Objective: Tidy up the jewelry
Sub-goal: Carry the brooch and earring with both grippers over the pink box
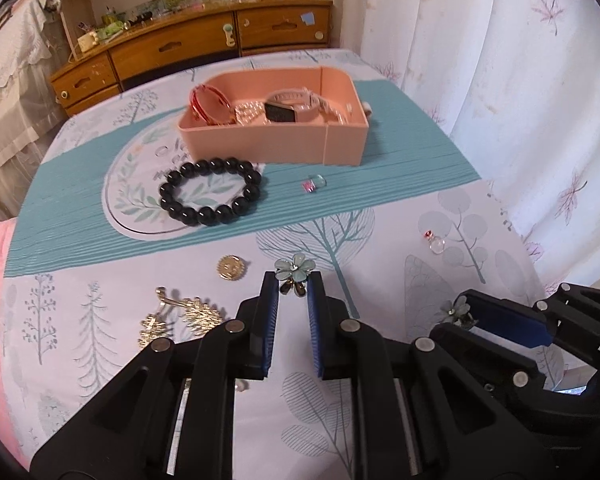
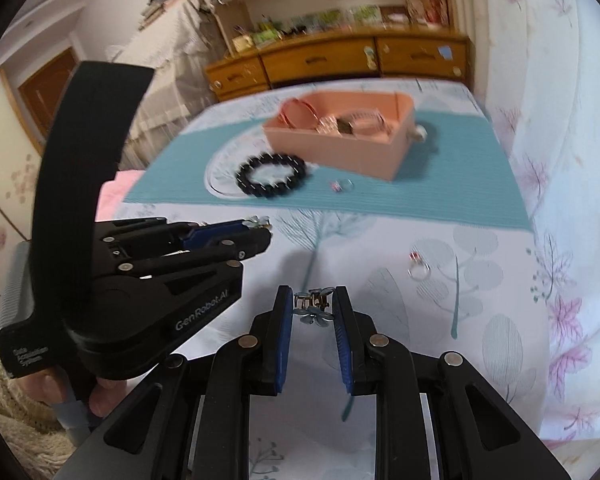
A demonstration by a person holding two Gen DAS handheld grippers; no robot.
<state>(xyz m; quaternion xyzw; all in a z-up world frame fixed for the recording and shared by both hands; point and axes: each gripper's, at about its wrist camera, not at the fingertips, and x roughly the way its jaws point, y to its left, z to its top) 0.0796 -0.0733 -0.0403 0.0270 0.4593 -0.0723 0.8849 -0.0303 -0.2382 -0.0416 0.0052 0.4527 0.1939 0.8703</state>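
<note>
Left wrist: my left tool [image 1: 293,286] pinches a flower earring [image 1: 294,270] at its tips.
Right tool [image 2: 314,304] grips its twin [image 2: 314,307]; pink box [image 1: 272,142] lies straight ahead, beyond the bead bracelet [image 1: 211,192].

— Soft daylight comes through the curtain [image 1: 480,40] right of the fingers; only faint shadows.
— Right view's smeared beyond the fingertips, the pink tray [image 2: 340,144] blurry. Edges bend, corners black.
</note>
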